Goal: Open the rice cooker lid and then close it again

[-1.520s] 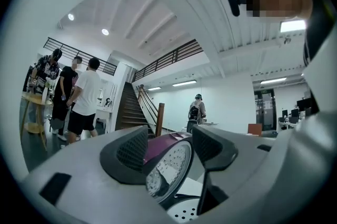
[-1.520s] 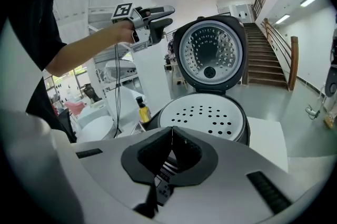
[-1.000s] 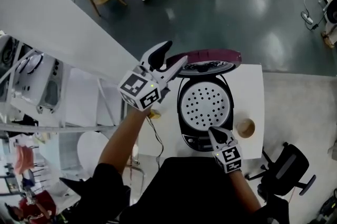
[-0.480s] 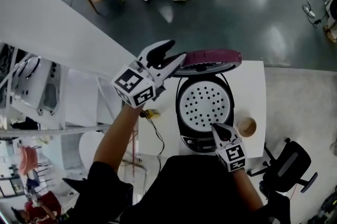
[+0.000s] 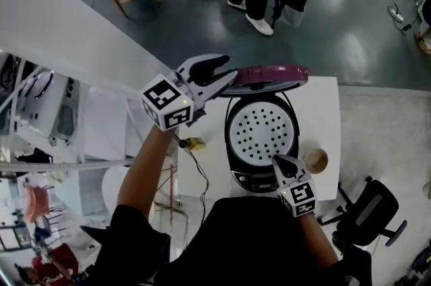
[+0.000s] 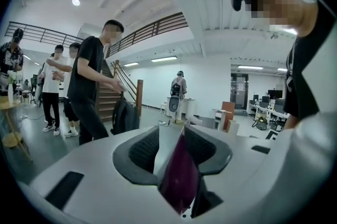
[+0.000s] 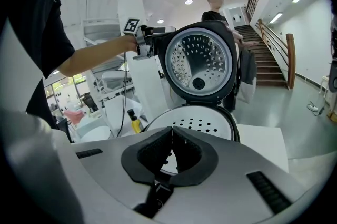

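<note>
The change is at the left tool [image 5: 229, 69]. A second ago its jaws stood wide around the left edge of the raised lid [image 5: 269, 74]. They have just been closing, and the left gripper view now shows the lid's dark red rim [image 6: 179, 175] filling the gap between the pads, so the tool looks clamped on it at a partly open width. The tool has also tipped a little at the wrist, but it sits at the same spot beside the lid.

The lid itself has not moved. It stands upright at the far side of the rice cooker [image 5: 261, 173], its shiny dimpled underside [image 7: 199, 62] facing the near side, and the perforated inner plate [image 5: 262, 133] lies uncovered below it. The cooker sits on the white desk [image 5: 323, 110], with a small cup [image 5: 314, 161] just to its right.

The right tool [image 5: 278, 161] is as it was: jaws fully together with nothing between them, its tip at the cooker's near front edge.

The opening half of the task therefore looks done. The fresh hold on the rim reads as the start of the closing half, when the lid must swing down toward the near side. The right tool sits in that path at the front and may need to stay low or pull clear.
</note>
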The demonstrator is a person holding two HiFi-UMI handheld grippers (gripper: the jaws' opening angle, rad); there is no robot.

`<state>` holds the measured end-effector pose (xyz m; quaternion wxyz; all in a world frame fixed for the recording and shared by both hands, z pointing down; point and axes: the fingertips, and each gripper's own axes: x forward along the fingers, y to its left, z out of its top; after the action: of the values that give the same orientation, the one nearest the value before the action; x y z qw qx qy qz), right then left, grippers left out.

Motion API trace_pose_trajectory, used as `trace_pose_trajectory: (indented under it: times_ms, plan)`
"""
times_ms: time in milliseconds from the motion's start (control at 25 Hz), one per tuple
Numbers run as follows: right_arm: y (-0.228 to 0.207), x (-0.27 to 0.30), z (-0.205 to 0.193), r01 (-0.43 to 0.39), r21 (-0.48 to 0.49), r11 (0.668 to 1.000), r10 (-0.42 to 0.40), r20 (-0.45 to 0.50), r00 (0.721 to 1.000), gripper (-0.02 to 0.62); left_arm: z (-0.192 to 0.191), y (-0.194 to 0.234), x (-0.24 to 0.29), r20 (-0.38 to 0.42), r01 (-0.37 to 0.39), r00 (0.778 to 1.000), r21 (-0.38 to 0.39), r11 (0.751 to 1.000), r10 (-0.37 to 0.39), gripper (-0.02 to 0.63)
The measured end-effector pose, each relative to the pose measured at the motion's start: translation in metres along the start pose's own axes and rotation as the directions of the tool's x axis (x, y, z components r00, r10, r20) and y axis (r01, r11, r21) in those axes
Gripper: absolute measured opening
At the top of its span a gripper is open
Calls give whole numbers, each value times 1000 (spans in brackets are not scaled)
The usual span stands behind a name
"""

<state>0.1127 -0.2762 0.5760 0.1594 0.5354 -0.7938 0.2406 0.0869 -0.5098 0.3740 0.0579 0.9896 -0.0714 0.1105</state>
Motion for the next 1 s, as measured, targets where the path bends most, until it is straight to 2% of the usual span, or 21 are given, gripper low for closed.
trace_pose_trajectory:
  times_ms: [160, 360, 600, 840, 1000]
  plan:
    - [1, -4, -2, 3, 4, 1000, -4, 5, 1000, 0, -3, -13, -1, -35, 41, 999, 9, 999, -40, 141]
    - [7, -12, -3, 2, 6, 1000, -3, 15, 1000, 0, -8, -36, -7, -74, 66, 995, 91, 994, -59, 114]
    - [16, -21, -5, 3, -12, 1000, -3, 20, 1000, 0, -16, -60, -11, -125, 118, 987, 126, 985, -102, 100]
    - [30, -33, -13, -9, -13, 1000, 9, 22, 1000, 0, -28, -83, -15, -177, 129, 980, 205, 970, -93, 74]
    - [29, -44, -11, 15, 8, 1000, -16, 49, 999, 0, -33, -95, -17, -219, 136, 972, 239, 962, -83, 58]
